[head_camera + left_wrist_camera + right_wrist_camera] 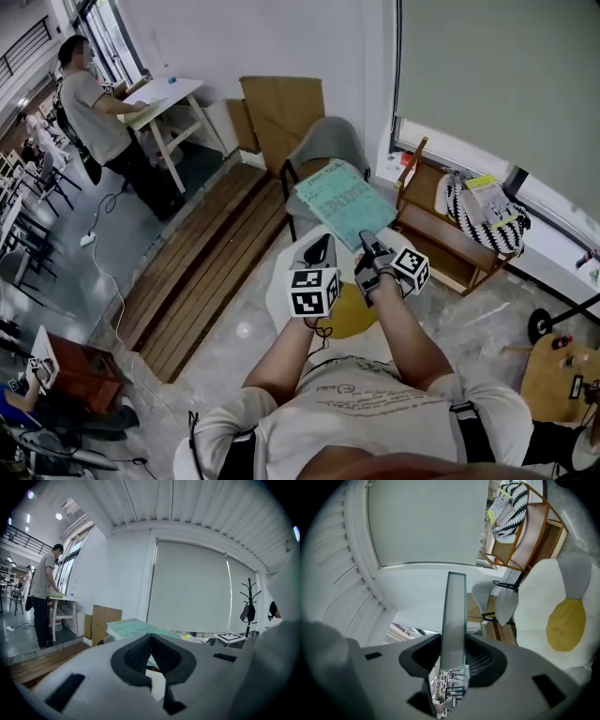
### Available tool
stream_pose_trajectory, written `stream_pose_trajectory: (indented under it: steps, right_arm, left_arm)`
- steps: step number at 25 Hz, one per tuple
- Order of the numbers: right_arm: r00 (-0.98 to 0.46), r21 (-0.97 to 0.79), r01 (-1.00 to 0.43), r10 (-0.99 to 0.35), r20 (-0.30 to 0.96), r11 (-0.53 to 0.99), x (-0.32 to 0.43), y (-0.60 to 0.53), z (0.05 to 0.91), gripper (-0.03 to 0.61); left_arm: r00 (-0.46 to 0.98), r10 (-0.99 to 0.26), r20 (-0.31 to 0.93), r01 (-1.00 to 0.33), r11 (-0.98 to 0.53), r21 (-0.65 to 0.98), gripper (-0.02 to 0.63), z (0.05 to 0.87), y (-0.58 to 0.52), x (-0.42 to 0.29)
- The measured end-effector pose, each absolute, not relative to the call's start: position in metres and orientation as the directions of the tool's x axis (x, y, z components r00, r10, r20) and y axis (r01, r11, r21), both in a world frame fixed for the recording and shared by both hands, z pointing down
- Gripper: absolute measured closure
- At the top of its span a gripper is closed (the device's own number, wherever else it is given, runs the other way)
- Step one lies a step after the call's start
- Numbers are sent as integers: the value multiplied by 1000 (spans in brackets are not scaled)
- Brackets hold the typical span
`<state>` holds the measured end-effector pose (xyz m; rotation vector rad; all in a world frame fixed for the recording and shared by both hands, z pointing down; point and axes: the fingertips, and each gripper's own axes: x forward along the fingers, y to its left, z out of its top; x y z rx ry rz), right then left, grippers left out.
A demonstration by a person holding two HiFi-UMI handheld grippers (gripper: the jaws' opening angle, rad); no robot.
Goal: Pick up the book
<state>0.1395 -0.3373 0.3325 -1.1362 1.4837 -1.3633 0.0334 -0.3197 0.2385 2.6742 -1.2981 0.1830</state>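
Note:
In the head view, the teal-covered book (345,202) is lifted flat above a grey chair (323,145), with my right gripper (367,246) shut on its near edge. The right gripper view shows the book (453,616) edge-on, and both pads of the right gripper (453,644) press its covers. My left gripper (322,246) hangs just left of the right one, apart from the book. Seen from the left gripper view, its jaws (151,637) meet at the tips with nothing between them, and the book (133,627) lies beyond them.
A white seat with a yellow patch (562,620) lies below the grippers. At the right stands a wooden rack (441,234) that holds a striped bag (483,220). Cardboard (281,108) leans on the far wall. A person (94,112) stands at a white table, back left.

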Motion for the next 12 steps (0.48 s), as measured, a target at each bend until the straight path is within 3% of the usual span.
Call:
stream_pose_trajectory:
  steps: [12]
  right_arm:
    - [-273,-996,-89,-962,12,12,137,-330,334,402]
  left_arm:
    - [615,-766,186,-787,-612,81,594,241,-310,32]
